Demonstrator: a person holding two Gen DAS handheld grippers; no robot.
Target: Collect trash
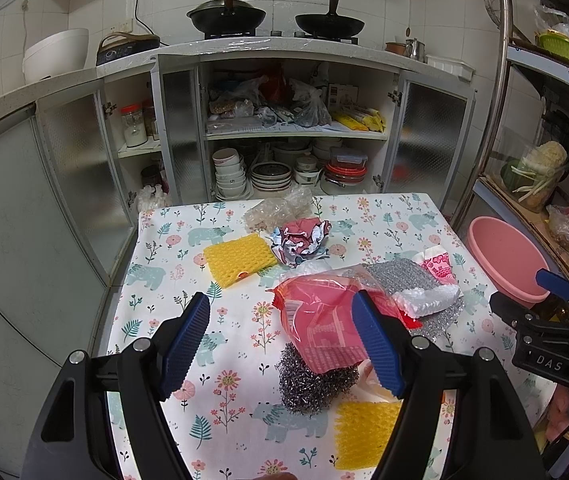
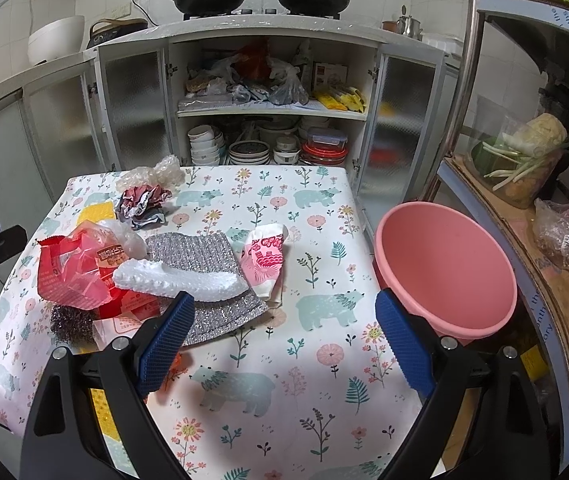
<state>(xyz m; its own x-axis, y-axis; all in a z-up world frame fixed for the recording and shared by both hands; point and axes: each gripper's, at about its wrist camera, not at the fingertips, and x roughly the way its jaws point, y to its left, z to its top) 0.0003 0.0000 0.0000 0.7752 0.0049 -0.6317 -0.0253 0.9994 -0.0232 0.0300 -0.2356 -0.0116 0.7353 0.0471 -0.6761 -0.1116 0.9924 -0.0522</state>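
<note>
My left gripper (image 1: 284,344) hangs spread wide, holding nothing, low in the left wrist view. Between its fingers lies the red bag (image 1: 320,320), at frame centre, draped on a steel scourer (image 1: 316,384). I judge the bag light, crinkly and slippery, so I would pinch a bunched fold near its edge, not the flat face. The right gripper (image 2: 284,344) is likewise spread and empty over bare tablecloth (image 2: 284,400). The pink basin (image 2: 444,272) sits at right, empty.
</note>
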